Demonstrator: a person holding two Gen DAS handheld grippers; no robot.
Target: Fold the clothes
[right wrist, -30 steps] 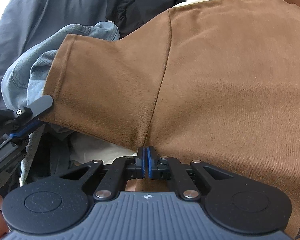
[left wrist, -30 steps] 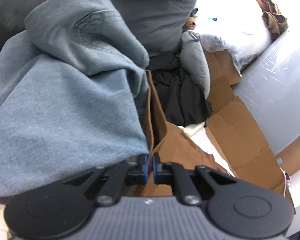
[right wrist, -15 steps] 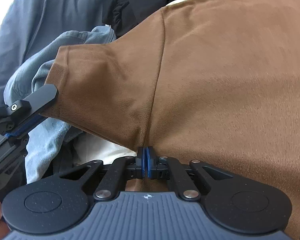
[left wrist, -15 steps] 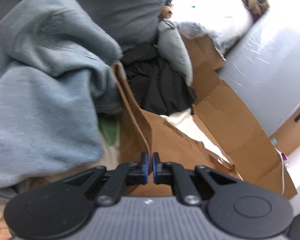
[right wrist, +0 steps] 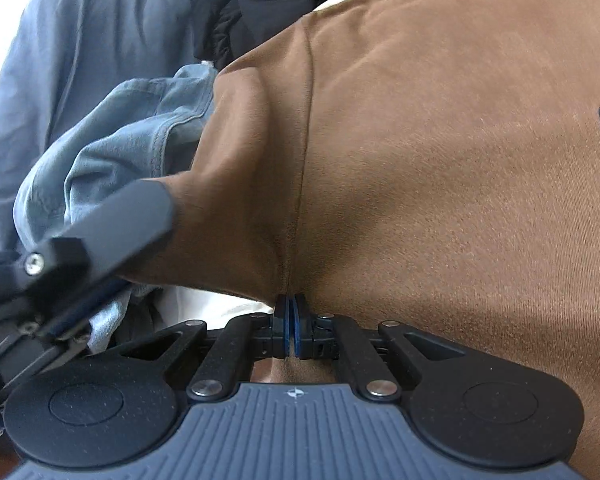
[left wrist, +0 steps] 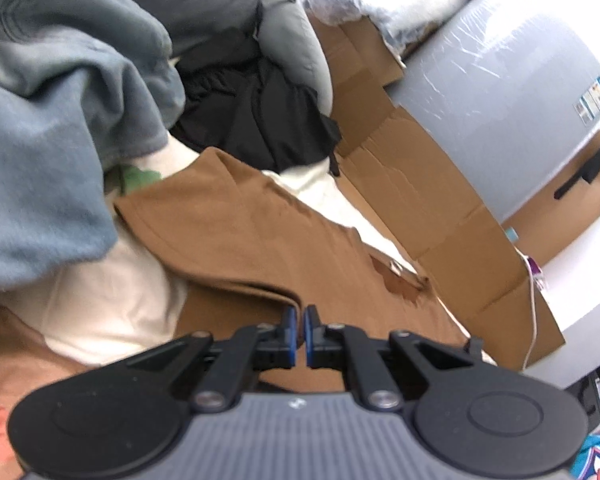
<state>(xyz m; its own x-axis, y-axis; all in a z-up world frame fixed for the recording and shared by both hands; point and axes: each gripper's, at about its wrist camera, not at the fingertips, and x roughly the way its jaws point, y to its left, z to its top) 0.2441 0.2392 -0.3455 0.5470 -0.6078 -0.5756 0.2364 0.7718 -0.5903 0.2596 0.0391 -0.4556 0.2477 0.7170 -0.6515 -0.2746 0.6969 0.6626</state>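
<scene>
Brown jersey is what both sets of pads are pinched on: the left gripper (left wrist: 299,322) is closed on the folded edge of the brown T-shirt's sleeve, and the right gripper (right wrist: 290,320) is clamped on the near edge of the brown T-shirt (right wrist: 440,152), right where the sleeve seam runs down to the fingers. From the right fingers the seam climbs straight away toward the far side, the sleeve spreading to the left of it and the body to the right. The sleeve tip sits at the left gripper's fingers, seen low on the left in the right wrist view, so the left hand is plainly the nearer one for carrying that sleeve across the seam onto the body. Just beyond the sleeve lie a blue-grey sweatshirt (left wrist: 48,128) and a black garment (left wrist: 256,116); flattened cardboard (left wrist: 428,216) lies to the right in the left wrist view.
</scene>
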